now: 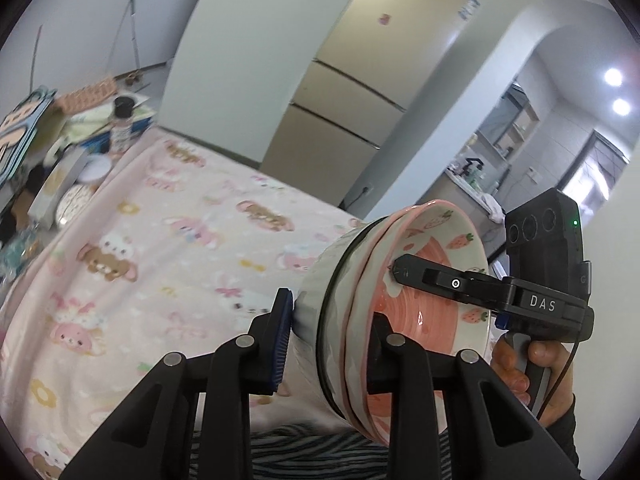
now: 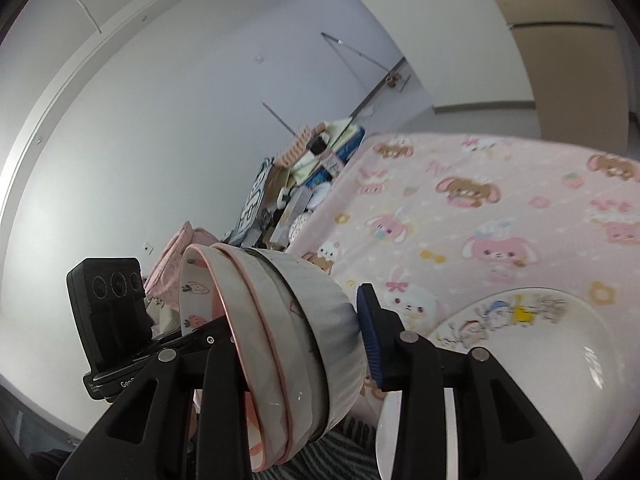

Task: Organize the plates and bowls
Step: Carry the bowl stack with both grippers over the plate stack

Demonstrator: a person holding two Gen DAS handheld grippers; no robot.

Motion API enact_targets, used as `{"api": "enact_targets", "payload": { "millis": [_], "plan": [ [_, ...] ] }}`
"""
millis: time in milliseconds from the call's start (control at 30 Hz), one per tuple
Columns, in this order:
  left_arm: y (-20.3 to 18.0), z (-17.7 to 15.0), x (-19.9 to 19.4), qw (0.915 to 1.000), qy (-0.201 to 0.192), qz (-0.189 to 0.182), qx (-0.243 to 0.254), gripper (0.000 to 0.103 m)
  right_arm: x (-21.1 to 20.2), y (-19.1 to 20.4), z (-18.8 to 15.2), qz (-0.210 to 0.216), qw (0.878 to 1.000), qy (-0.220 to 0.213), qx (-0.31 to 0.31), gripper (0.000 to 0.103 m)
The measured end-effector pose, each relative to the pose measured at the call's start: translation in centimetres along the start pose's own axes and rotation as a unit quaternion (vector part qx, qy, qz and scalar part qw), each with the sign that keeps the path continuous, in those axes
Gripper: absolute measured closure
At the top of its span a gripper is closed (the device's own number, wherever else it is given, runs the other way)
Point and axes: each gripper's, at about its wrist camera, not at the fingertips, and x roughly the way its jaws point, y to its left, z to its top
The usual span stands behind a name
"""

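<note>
Covering bed (image 1: pixel 168 240): pink cartoon blanket (image 2: pixel 500 216)

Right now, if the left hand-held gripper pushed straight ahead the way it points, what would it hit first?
Nothing new: the left hand-held gripper already clamps the stack of bowls. Beyond them lies the pink cartoon blanket, though depth is hard to judge.

A pink blanket (image 1: pixel 168 248) printed with cartoon rabbits and bears covers the whole bearing surface; whether that is a bed or a table cannot be told. On the blanket's near edge, in the right wrist view, a white plate (image 2: pixel 532 344) with a cartoon print along its rim lies flat. Beyond the blanket's far edge stands a heap of boxes and clutter (image 1: pixel 68 132).
</note>
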Motion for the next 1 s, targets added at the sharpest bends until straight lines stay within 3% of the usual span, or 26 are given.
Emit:
{"api": "enact_targets", "payload": {
  "millis": [233, 500, 800, 1000],
  "plan": [
    [-4.6, 0.0, 0.8, 0.9992, 0.006, -0.02, 0.034, 0.074, -5.0, -0.5, -1.1, -0.019, 0.999, -0.039, 0.012, 0.069],
    [-7.7, -1.6, 3.3, 0.9974, 0.032, -0.028, 0.057, 0.073, -8.0, -2.9, -3.4, -0.047, 0.996, -0.06, 0.044, 0.069],
    [-8.2, -4.0, 6.9, 0.9945, 0.069, 0.0, 0.079, 0.073, -7.5, -6.8, -6.6, -0.054, 0.993, -0.048, 0.098, 0.068],
    [-7.7, -4.6, 8.7, 0.9934, 0.086, -0.002, 0.076, 0.073, -7.1, -8.9, -7.5, -0.041, 0.991, -0.039, 0.121, 0.068]
  ]
}}
